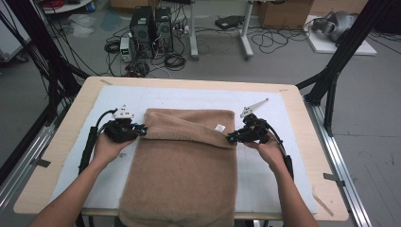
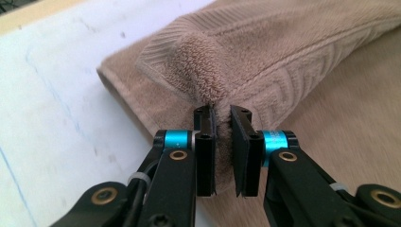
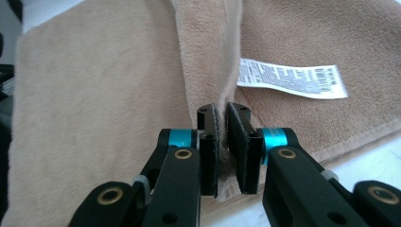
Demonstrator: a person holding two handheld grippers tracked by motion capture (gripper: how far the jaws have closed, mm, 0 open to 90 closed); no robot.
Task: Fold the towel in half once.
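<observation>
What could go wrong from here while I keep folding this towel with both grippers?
1. The left gripper pinches only a small bunched corner of the brown towel; it may slip out under tension.
2. The right gripper clamps a thin edge fold, so uneven pulling could skew the fold.
3. The towel's near end hangs over the table edge; its weight might drag the cloth toward the person.

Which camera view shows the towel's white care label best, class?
The right gripper view: the care label lies large on the towel, its print lines visible. The high view shows it as a tiny white fleck. The left gripper view shows towel without a label.
</observation>
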